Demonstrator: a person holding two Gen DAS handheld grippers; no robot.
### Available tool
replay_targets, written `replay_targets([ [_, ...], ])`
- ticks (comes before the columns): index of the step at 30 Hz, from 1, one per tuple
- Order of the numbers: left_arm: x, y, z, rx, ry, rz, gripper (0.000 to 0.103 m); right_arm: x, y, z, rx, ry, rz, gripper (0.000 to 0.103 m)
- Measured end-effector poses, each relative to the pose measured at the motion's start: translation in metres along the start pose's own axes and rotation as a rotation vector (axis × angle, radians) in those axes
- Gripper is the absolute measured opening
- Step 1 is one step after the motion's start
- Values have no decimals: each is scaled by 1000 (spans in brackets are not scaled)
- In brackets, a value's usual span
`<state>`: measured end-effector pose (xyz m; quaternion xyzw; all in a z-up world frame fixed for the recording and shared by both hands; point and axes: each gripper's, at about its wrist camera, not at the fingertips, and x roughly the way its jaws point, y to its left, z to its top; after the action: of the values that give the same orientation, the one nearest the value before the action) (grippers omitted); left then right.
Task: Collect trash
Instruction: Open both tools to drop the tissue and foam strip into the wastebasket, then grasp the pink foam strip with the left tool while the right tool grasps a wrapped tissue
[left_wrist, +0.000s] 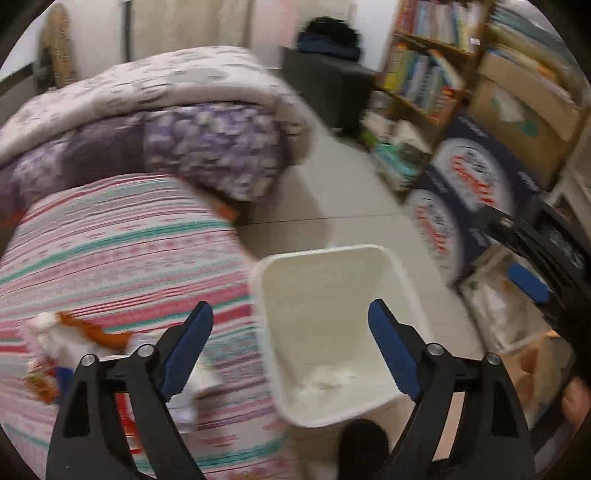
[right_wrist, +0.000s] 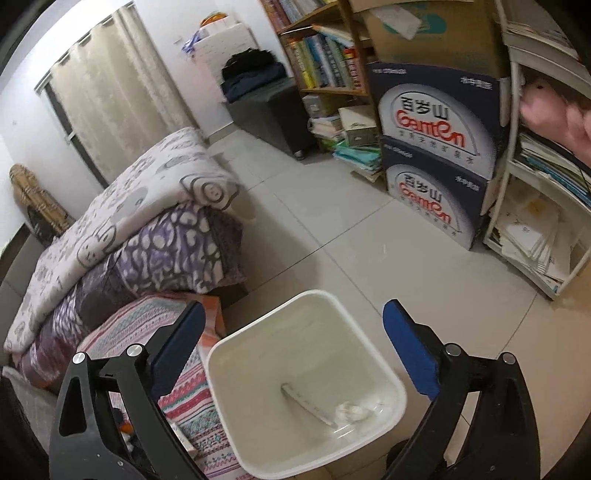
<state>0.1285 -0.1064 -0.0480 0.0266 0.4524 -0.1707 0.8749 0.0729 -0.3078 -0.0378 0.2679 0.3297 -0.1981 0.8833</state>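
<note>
Your left tongs (left_wrist: 290, 325) stand released, blue pads spread wide with nothing between them. They hang over the near edge of the bin (left_wrist: 391, 258), the left pad over the bed (left_wrist: 110, 251), the right pad over the bin's opening.

Your right tongs (right_wrist: 293, 325) are likewise released, and nothing is gripped. They also point down at the bin (right_wrist: 258, 325), which fills the gap between the pads.

The bin is white, open-topped, and stands on the tiled floor (right_wrist: 369, 258) hard against the bed's side. Inside it, at the bottom, lies a crumpled white tissue (right_wrist: 349, 410); a pale straight strip (right_wrist: 303, 400) rests beside it, touching or nearly so. The left view shows the same white wad (left_wrist: 328, 376), blurred.

Left of the bin, on the striped bedcover, more litter (left_wrist: 74, 347) remains: a white and orange scrap and some coloured wrappers, partly hidden behind the left tongs. The detail is too blurred to tell.

Beyond the bin, folded quilts (right_wrist: 147, 221) are stacked on the bed. Across the floor from the bin stand two dark water cartons (right_wrist: 439, 155) and a bookshelf (right_wrist: 325, 55). Your hand (right_wrist: 561, 122) shows at the right edge of the right view.
</note>
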Motion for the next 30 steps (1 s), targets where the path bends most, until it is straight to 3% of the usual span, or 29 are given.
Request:
replay_targets([
  [7,-1,102,2,-209,51,207,86,9,40,-20,-91,48,37,95],
  [16,-6,231,-26,-512,119,378,86,17,93,-49,-228,86,72,96],
  [23,0,283,-45,-674,183,428,86,24,122,-67,-298,116,88,96],
  [30,12,306,-58,-770,234,392,86,30,136,-78,-340,146,92,96],
])
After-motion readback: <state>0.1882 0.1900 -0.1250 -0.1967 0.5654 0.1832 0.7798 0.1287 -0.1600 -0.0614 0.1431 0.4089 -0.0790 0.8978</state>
